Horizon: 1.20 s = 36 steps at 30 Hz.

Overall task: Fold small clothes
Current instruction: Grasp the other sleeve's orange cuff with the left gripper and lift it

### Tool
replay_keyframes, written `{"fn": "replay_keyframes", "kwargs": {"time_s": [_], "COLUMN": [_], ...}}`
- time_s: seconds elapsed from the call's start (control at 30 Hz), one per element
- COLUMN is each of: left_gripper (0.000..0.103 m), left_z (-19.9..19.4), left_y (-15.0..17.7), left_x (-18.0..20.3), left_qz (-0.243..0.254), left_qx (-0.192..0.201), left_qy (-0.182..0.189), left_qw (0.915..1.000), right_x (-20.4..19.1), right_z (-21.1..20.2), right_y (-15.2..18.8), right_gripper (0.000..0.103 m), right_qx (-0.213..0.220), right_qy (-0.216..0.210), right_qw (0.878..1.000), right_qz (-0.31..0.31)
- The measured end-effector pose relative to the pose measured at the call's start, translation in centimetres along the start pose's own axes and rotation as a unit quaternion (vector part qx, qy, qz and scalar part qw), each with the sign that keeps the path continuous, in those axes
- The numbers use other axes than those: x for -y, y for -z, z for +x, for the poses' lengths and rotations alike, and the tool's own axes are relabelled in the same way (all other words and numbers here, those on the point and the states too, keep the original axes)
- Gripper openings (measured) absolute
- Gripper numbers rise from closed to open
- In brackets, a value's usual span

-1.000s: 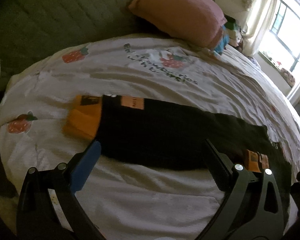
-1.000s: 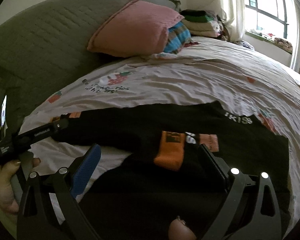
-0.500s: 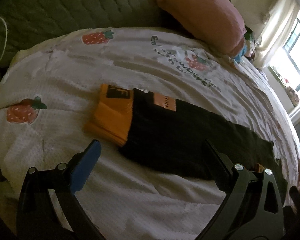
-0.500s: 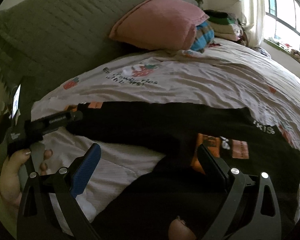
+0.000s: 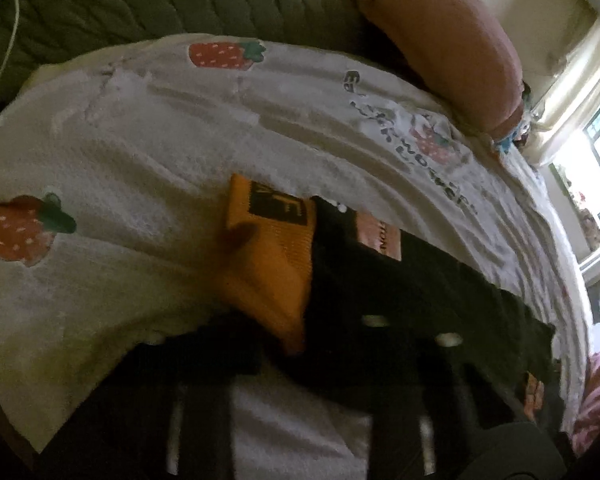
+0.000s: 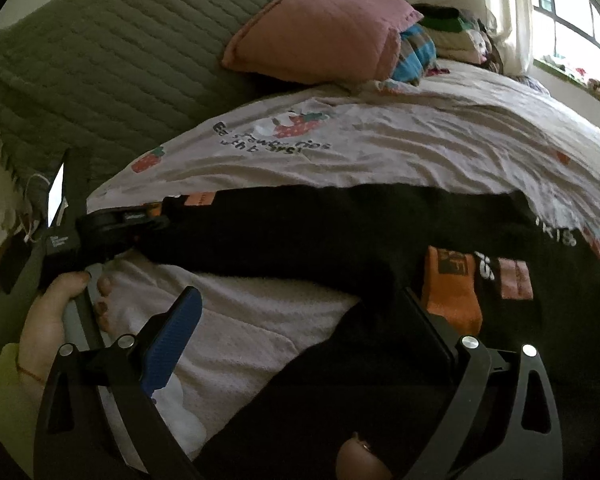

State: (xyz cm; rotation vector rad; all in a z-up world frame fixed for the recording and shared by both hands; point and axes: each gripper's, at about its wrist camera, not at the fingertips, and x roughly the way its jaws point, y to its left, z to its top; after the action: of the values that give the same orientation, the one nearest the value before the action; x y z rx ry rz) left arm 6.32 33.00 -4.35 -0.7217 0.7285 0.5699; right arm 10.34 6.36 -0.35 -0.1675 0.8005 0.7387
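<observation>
A black long-sleeved garment (image 6: pixel 340 232) with orange cuffs lies spread on the white strawberry-print bedsheet (image 6: pixel 420 152). In the left wrist view, blurred by motion, my left gripper (image 5: pixel 288 352) has its jaws closing on the orange cuff (image 5: pixel 268 256) of the left sleeve, which bunches up between them. The right wrist view shows that left gripper (image 6: pixel 156 220) at the sleeve's end, with a hand (image 6: pixel 48 320) on its handle. My right gripper (image 6: pixel 300 300) stands open low over the garment's body, nothing pressed between its fingers. The other orange cuff (image 6: pixel 452 292) lies just past its right finger.
A pink pillow (image 6: pixel 320 28) leans on the green quilted headboard (image 6: pixel 100 60). Folded clothes (image 6: pixel 452 28) are stacked at the far right near the window (image 6: pixel 572 20). A lit phone screen (image 6: pixel 56 196) stands at the bed's left edge.
My left gripper has moved down and forward onto the orange cuff and its jaws have come together on it. The right gripper has sunk a little toward the garment and stays open.
</observation>
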Motion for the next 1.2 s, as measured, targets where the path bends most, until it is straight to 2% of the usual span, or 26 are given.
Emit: {"fn": "replay_keyframes", "kwargs": {"time_s": [0.2, 0.33, 0.87, 1.2], "left_gripper": [0.006, 0.006, 0.005, 0.004], "left_z": [-3.0, -4.8, -10.9, -13.4], "left_y": [0.4, 0.5, 1.3, 2.5], "left_x": [1.9, 2.4, 8.5, 12.8], "left_qz": [0.043, 0.052, 0.089, 0.121], "left_qx": [0.046, 0.069, 0.086, 0.091], "left_qy": [0.049, 0.072, 0.155, 0.178], "left_qw": [0.9968, 0.9937, 0.9801, 0.9723], "right_x": [2.2, 4.2, 10.9, 14.9], "right_z": [-1.4, -2.4, -7.2, -10.2], "right_y": [0.6, 1.0, 2.7, 4.5], "right_gripper": [0.096, 0.096, 0.096, 0.096], "right_qx": [0.011, 0.016, 0.045, 0.064], "right_qy": [0.003, 0.009, 0.038, 0.048], "right_qw": [0.999, 0.998, 0.99, 0.982], "right_qz": [0.037, 0.063, 0.132, 0.172]}}
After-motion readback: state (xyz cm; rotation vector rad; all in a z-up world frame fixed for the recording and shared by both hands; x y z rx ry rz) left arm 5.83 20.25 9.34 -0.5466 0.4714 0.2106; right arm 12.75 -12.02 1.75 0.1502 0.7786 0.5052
